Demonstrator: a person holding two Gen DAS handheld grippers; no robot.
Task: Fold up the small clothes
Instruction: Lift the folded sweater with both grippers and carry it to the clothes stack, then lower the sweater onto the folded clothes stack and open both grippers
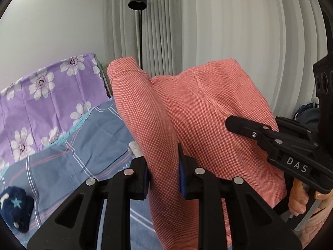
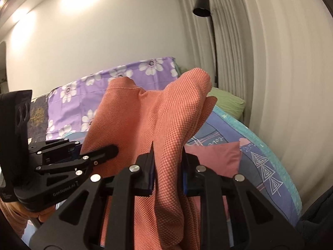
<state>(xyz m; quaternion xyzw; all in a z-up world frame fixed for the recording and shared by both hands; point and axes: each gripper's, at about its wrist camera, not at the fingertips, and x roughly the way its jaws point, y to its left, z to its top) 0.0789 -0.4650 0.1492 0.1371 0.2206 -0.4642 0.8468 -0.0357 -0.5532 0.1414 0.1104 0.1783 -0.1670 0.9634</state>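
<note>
Above the bed (image 1: 68,156), a coral-pink knit garment (image 1: 187,112) hangs lifted clear of the covers, bunched into folds and held up by both tools. Its dotted weave fills the middle of both wrist views, with a stitched seam curving across the upper cloth.

The left hand-held gripper (image 1: 164,175) has its jaws drawn narrow on a thick fold of the garment, blue pads pressing the cloth from either side. The right hand-held gripper (image 2: 168,168) is likewise nearly closed, pinching another bunch of the same cloth between its pads. Seen from the left wrist, the right tool sits on the far right with a person's fingers (image 1: 297,200) curled round its handle.

Below the garment, the bed carries a blue plaid cover, and on it, toward the curtain side, lies a flat pink cloth (image 2: 218,158). A dark navy item with a pale star (image 1: 15,210) rests on the cover at the bed's near edge. Toward the head of the bed are a purple flowered pillowcase (image 1: 41,95) and a green pillow (image 2: 226,102). Beyond the bed stand a black floor lamp (image 1: 138,0) and a pale pleated curtain (image 1: 229,31).
</note>
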